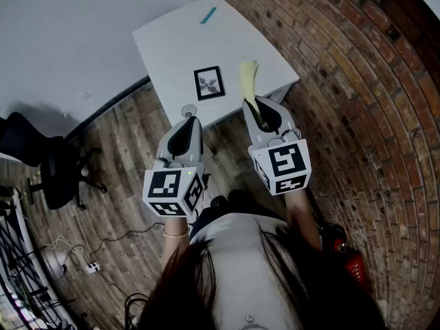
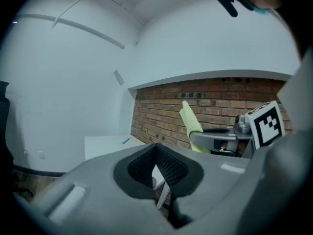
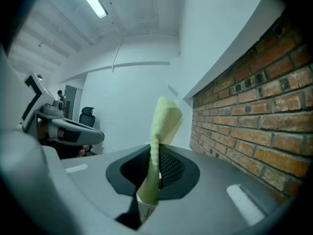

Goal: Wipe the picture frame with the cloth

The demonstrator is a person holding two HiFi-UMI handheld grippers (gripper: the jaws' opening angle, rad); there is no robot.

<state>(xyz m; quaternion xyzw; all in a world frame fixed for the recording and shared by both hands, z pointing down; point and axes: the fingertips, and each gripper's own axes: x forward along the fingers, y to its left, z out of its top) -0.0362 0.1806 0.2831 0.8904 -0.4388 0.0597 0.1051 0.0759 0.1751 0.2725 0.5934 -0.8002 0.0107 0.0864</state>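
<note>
I hold both grippers side by side in front of the white table [image 1: 172, 40], short of its near edge. The left gripper [image 1: 187, 121] has its fingers pressed together with nothing held between them; its own view shows the dark pads meeting. The right gripper [image 1: 260, 112] has its fingers clamped on the pale yellow cloth [image 1: 249, 80], which sticks up out of them towards 12 o'clock, its free end folded over.

The picture frame [image 1: 209, 83], black-edged with a dark leafy print, lies flat on the table near that near edge, at about 12 o'clock from the left gripper. In the head view the cloth's end shows at 3 o'clock of the frame, apart from it. A small teal object [image 1: 207, 16] lies at the table's far end. A brick wall [image 1: 357, 81] runs along at 3 o'clock, and a black office chair [image 1: 51, 167] stands at 9 o'clock on the wooden floor [image 1: 124, 212].
</note>
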